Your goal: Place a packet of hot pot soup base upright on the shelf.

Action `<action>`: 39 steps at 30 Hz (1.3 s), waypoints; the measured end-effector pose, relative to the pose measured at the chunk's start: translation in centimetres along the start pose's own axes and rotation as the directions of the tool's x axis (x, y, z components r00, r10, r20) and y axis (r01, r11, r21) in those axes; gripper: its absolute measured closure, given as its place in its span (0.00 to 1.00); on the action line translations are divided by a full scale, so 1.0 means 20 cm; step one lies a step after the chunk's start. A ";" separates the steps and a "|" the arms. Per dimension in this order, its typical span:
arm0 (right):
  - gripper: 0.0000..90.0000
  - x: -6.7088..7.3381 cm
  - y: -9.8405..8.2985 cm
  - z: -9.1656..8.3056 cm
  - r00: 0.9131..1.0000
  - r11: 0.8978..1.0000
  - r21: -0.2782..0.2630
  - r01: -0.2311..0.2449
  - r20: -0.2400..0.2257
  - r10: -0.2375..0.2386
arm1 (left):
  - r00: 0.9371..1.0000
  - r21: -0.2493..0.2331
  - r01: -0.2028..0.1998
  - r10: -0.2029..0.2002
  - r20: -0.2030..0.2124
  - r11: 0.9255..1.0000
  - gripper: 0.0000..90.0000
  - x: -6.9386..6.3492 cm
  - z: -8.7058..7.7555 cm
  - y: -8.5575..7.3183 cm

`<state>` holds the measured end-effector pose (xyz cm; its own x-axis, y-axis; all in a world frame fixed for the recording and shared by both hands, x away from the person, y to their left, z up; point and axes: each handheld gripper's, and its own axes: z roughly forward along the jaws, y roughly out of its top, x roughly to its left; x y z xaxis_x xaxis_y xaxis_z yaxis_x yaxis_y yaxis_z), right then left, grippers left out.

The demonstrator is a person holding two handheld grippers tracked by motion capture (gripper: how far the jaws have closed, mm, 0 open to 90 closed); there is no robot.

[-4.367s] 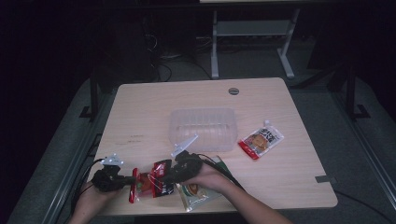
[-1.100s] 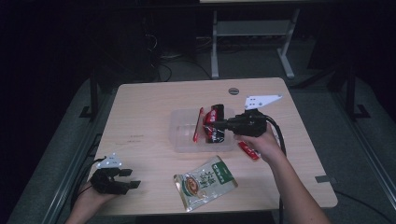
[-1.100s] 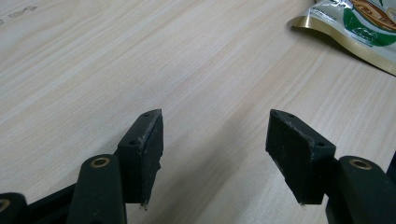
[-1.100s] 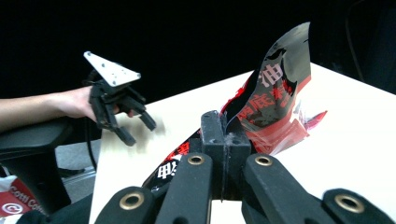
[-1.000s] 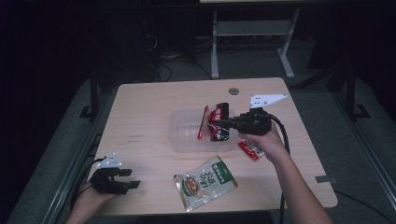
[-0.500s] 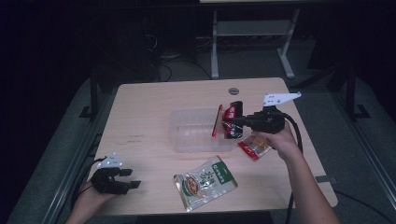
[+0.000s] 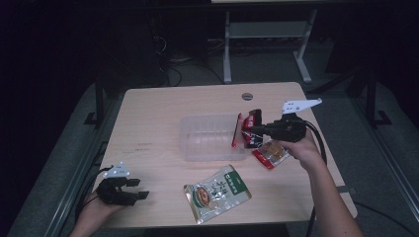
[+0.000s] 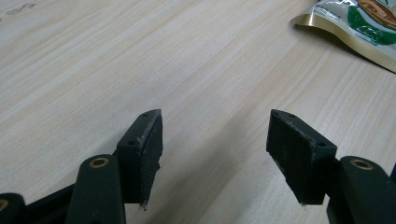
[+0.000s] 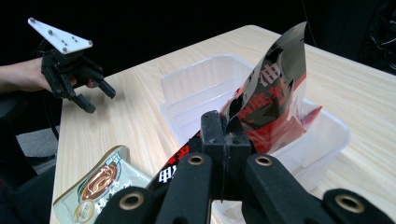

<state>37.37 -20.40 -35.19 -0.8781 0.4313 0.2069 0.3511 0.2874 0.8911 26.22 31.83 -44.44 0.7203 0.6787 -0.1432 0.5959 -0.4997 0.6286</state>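
Grip looks solid on the right gripper (image 7: 257, 132): its 2 black jaws are clamped on the edge of a shiny red and black foil snack packet (image 7: 246, 131), which hangs over the right end of the clear rectangular plastic tub (image 7: 210, 140) in the middle of the light wooden table (image 7: 158, 113). In the right gripper view the packet (image 9: 271, 102) tilts up above the tub (image 9: 205, 88). Another red snack pouch (image 7: 269, 154) lies just right of the tub, near the table's right edge. The left gripper (image 7: 129, 190) rests at the near left corner, jaws apart with nothing between them. A green and gold soup pouch (image 7: 217, 190) lies near the near edge.
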 end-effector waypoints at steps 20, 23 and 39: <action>1.00 -0.08 -0.06 0.16 0.998 0.998 0.019 -0.062 0.018 0.062 | 1.000 0.015 -0.009 0.009 0.008 1.000 0.40 0.00 0.01 0.00; 0.99 -0.08 -0.06 0.17 0.998 0.998 0.020 -0.064 0.022 0.063 | 1.000 0.013 -0.007 0.007 0.009 1.000 0.40 0.00 0.01 0.00; 0.84 -0.08 -0.05 0.19 0.997 0.998 0.011 -0.069 0.048 0.068 | 1.000 0.020 -0.010 0.010 0.009 1.000 0.40 0.00 0.01 0.00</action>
<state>39.58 -18.16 -37.97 -0.8355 0.4905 0.2479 0.4144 0.2661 0.8703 26.29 31.73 -44.70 0.7296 0.6686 -0.1439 0.5953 -0.5173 0.6149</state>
